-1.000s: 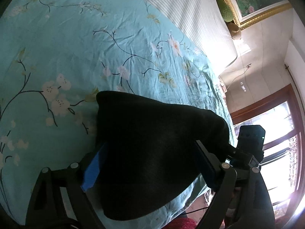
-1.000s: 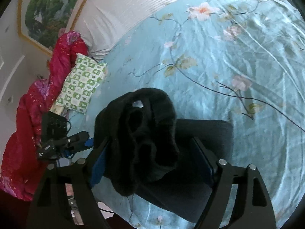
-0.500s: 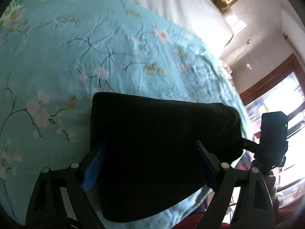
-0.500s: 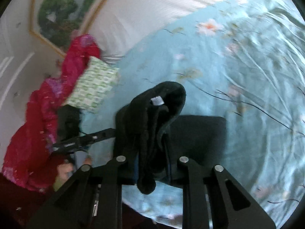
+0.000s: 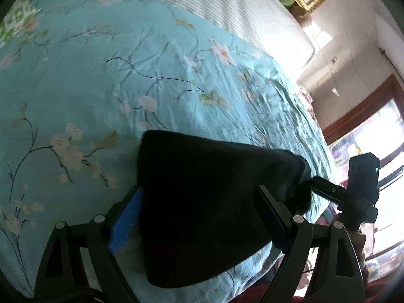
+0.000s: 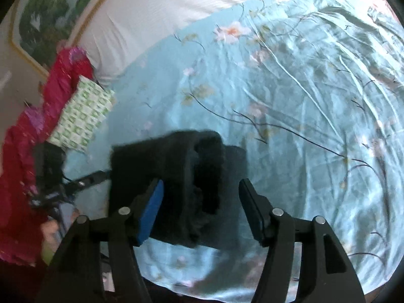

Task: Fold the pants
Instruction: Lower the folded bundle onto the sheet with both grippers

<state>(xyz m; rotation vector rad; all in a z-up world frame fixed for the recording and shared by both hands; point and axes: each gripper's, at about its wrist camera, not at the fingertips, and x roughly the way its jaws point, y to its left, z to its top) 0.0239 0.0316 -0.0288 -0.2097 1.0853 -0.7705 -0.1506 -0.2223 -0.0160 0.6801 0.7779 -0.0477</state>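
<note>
The black pants [image 5: 202, 189] lie folded in a thick pile near the front edge of the bed. My left gripper [image 5: 199, 209] is open, its fingers standing either side of the pile, low over it. In the right wrist view the pants [image 6: 176, 176] show a bunched end that stands up between the fingers. My right gripper [image 6: 199, 202] is open around that end. The right gripper [image 5: 328, 189] also shows in the left wrist view, touching the pile's right end. The left gripper [image 6: 83, 179] shows in the right wrist view at the pile's left side.
The bed has a turquoise floral sheet [image 5: 126, 88] and a white striped pillow [image 5: 240, 12] at its head. A red quilt [image 6: 22, 164] and a green-and-white patterned pillow [image 6: 83, 118] lie at the bed's left side. A window [image 5: 378, 139] is at the right.
My right gripper shut on the bunched end half a second ago and has now opened again. The raised fabric has dropped lower onto the pile. My left gripper stayed open over the pile.
</note>
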